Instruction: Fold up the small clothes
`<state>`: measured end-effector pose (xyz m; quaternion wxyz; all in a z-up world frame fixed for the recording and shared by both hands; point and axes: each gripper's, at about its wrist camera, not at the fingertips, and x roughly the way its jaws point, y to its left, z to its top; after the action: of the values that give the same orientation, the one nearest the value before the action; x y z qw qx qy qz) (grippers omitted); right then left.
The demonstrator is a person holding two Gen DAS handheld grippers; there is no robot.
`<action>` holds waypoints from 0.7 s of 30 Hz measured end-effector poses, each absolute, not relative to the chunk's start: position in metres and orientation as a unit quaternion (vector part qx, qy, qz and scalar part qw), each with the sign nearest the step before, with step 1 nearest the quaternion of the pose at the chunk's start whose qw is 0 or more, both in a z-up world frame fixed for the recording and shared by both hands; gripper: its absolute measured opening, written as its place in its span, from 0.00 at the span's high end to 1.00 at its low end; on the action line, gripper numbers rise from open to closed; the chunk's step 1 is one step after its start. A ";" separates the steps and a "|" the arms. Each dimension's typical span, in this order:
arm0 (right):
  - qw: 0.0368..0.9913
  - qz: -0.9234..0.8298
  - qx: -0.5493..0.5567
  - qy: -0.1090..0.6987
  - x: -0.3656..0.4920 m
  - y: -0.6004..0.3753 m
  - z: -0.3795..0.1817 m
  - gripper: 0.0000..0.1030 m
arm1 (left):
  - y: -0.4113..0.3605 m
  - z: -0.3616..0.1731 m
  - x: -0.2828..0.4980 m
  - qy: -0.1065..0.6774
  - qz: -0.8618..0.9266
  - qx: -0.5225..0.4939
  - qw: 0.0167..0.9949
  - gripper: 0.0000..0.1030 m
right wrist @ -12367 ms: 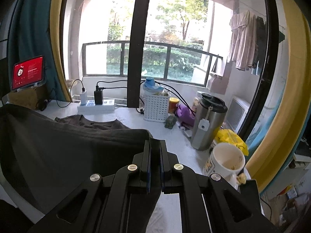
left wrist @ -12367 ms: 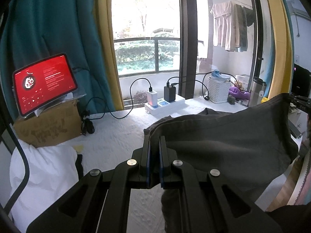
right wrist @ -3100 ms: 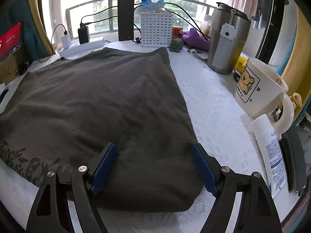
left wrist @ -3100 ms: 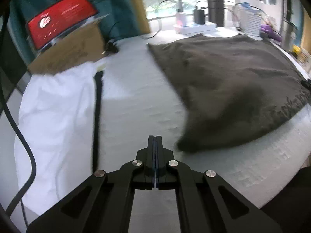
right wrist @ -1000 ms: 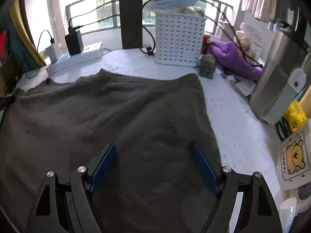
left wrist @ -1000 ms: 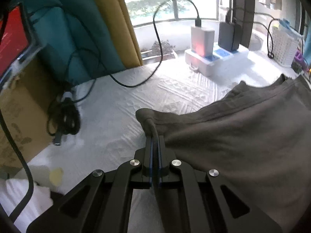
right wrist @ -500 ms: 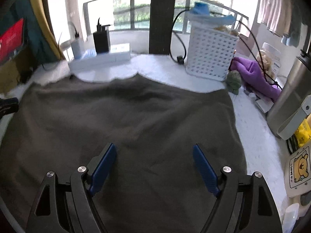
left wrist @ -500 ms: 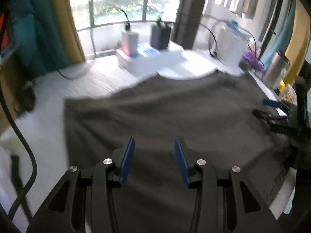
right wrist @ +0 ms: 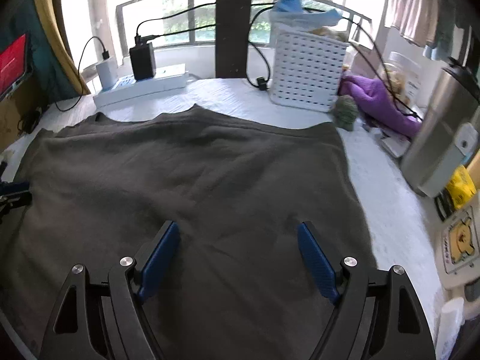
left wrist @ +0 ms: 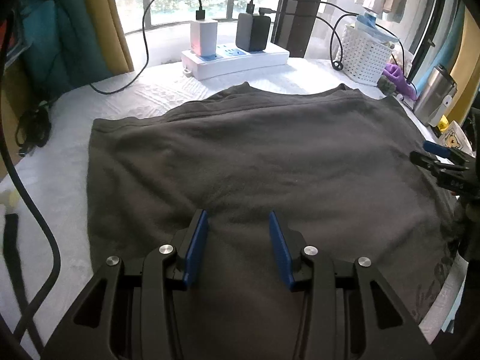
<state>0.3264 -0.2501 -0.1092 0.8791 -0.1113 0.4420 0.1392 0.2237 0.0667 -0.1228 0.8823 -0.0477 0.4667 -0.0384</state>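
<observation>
We see the bench (left wrist: 60,162), covered in a white quilted cloth, running from the near edge up to the window. Spread flat across most of it lies the dark grey garment (left wrist: 270,156), its collar edge toward the window and its printed hem at the near right in the left wrist view. The cloth lies smooth with only shallow wrinkles, and its left side edge runs straight down the white cover.

Our left gripper (left wrist: 238,246) hangs over the near part of the garment with its blue-padded fingers (left wrist: 196,246) parted and nothing caught between them; the cloth simply lies below. Our right gripper (right wrist: 238,258) hovers over the garment's right half, its fingers (right wrist: 315,262) spread wider still, likewise released and grasping nothing. From the left wrist view we see the right gripper at the garment's right edge.

Beyond the collar, a white power strip (left wrist: 237,60) sits near the window with a white charger (left wrist: 204,37) and a black charger (left wrist: 252,31) plugged in, black cables looping away. To the right stands a white perforated basket (right wrist: 306,75), with a purple soft toy (right wrist: 381,105) beside it and a steel flask (right wrist: 444,138) further right. A mug with a bear print (right wrist: 459,240) sits at the bench's right edge. At far left a red screen (right wrist: 12,63) glows against the teal curtain (left wrist: 66,30).
</observation>
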 end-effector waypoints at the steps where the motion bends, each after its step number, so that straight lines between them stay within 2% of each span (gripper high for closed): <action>1: 0.880 0.136 -0.110 0.441 0.324 -0.254 -0.107 0.20 | 0.066 -0.122 0.223 0.466 -0.040 -0.050 0.883 0.59; 11: 0.881 0.126 -0.104 0.444 0.293 -0.277 -0.102 0.20 | 0.045 -0.106 0.190 0.452 -0.063 -0.054 0.888 0.59; 18: 0.877 0.124 -0.103 0.453 0.276 -0.285 -0.109 0.20 | 0.034 -0.113 0.173 0.454 -0.077 -0.075 0.885 0.59; 21: 0.872 0.121 -0.102 0.462 0.272 -0.290 -0.116 0.20 | 0.028 -0.122 0.171 0.463 -0.065 -0.051 0.882 0.59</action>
<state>0.2725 -0.2898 -0.1163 0.8724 -0.1024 0.4623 0.1213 0.1707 0.0278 -0.1224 0.8823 -0.0510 0.4634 -0.0645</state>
